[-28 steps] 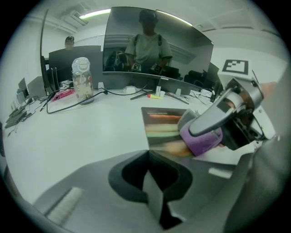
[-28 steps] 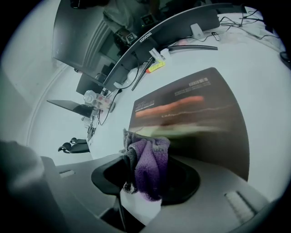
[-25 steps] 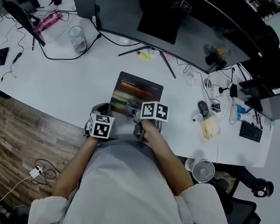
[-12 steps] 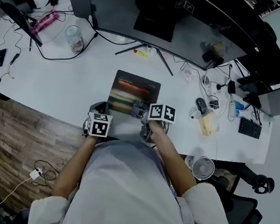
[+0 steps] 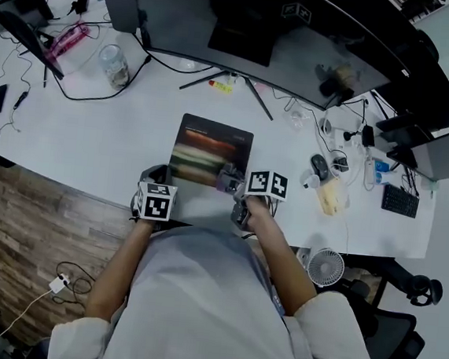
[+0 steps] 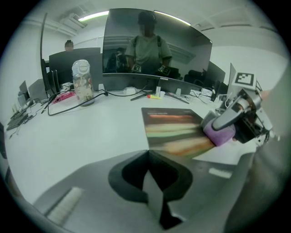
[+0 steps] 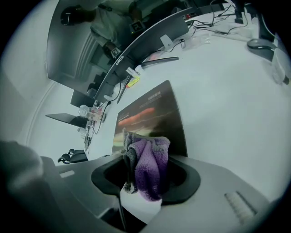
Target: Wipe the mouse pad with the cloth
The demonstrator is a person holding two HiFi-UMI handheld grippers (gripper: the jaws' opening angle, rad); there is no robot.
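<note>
A dark mouse pad (image 5: 212,144) with blurred coloured streaks lies on the white desk (image 5: 94,135) in front of me. My right gripper (image 5: 236,185) is shut on a bunched purple and grey cloth (image 5: 228,178) at the pad's near right corner. In the right gripper view the cloth (image 7: 148,164) fills the jaws, with the pad (image 7: 150,113) stretching away behind it. My left gripper (image 5: 155,176) rests at the desk's near edge, left of the pad, shut with nothing in it. The left gripper view shows the pad (image 6: 175,129), the cloth (image 6: 219,135) and the right gripper (image 6: 243,113) off to the right.
A wide curved monitor (image 5: 301,40) on a spread-leg stand (image 5: 234,81) rises behind the pad. A glass jar (image 5: 113,63) and cables lie at the far left. A mouse (image 5: 317,166), small items and a keyboard (image 5: 400,201) sit on the right. A fan (image 5: 325,267) stands below the desk edge.
My right gripper has slid the cloth to the right along the pad's near part, toward its right corner. The left gripper has stayed in place.
</note>
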